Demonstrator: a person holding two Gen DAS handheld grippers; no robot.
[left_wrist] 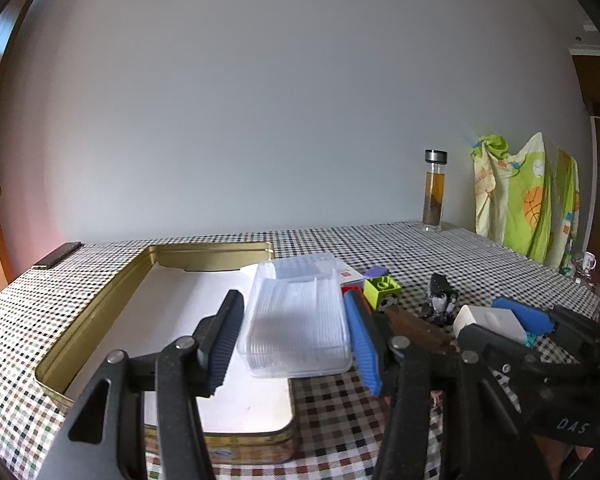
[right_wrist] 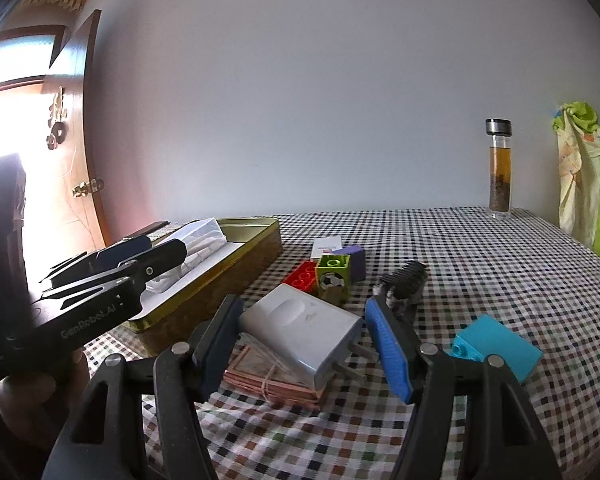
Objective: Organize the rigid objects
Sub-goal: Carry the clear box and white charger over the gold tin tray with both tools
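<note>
Far left on the checked tablecloth (left_wrist: 380,240), a dark phone (left_wrist: 58,255) lies flat by the wall. Next along sits the open gold tin (left_wrist: 100,304), white-lined. And here is the left gripper (left_wrist: 296,336), its jaws closed on a clear plastic box (left_wrist: 296,320), pads pressing both long sides, the box held above the tin's right end. In the right wrist view the same box (right_wrist: 198,240) hangs over the tin (right_wrist: 236,264).

Moving right: a white card box (right_wrist: 327,245), a purple block (right_wrist: 356,262), a red brick (right_wrist: 302,276) and a green brick with a football print (right_wrist: 332,276), all bunched together. The right gripper (right_wrist: 304,344) clamps a white plug adapter (right_wrist: 300,328), prongs pointing right, above a rubber-banded wad of pink paper (right_wrist: 268,380). Beyond its blue pad lies a black ribbed clip (right_wrist: 406,280), and near it a turquoise block (right_wrist: 496,346). Back by the wall stands a glass bottle (right_wrist: 499,168) of amber liquid, upright. A green patterned cloth (left_wrist: 528,196) hangs at the far right.
</note>
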